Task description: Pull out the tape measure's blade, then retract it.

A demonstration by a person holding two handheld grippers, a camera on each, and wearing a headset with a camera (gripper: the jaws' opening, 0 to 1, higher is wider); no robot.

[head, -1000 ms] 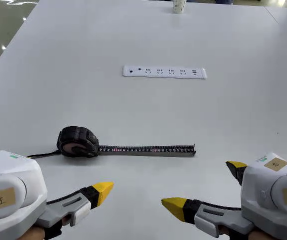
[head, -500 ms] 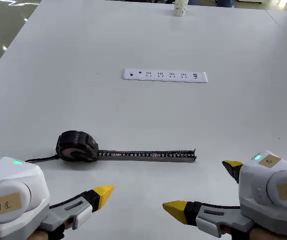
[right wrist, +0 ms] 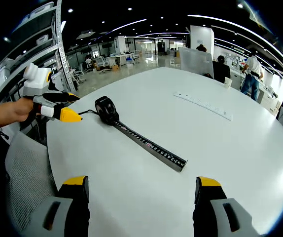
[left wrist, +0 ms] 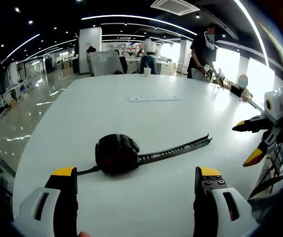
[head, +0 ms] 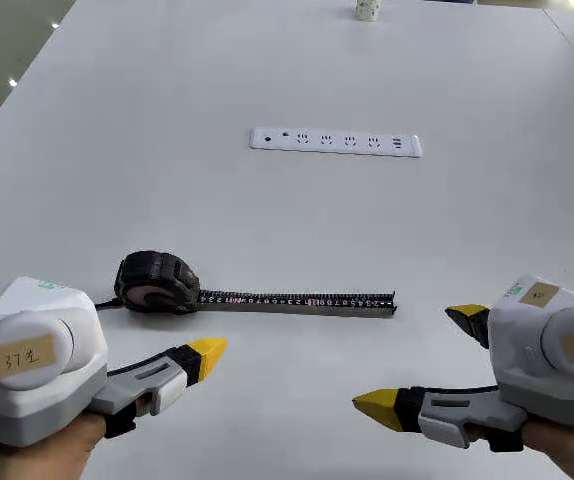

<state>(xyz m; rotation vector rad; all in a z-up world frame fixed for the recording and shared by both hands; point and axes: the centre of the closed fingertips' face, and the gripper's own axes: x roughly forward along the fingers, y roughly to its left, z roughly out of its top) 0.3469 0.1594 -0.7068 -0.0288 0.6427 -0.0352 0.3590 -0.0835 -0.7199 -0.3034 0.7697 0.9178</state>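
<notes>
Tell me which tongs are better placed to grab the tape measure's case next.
Left, probably. The left tongs stand open with the case ahead between them; the right tongs hover nearer the far end of the blade.

black tape measure (head: pixel 155 283) flat on table, blade (head: pixel 297 300) pulled out.

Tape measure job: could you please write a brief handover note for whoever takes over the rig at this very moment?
Left gripper: open, empty, hovering over the table just in front of the tape measure case.
Right gripper: open, empty, hovering short of the blade's free end.
The case lies on the table; the blade is extended flat to its right in the head view.
A power strip lies farther back.
Done: blade pulled out.
Left: retract it, probably by steadying the case first.
</notes>
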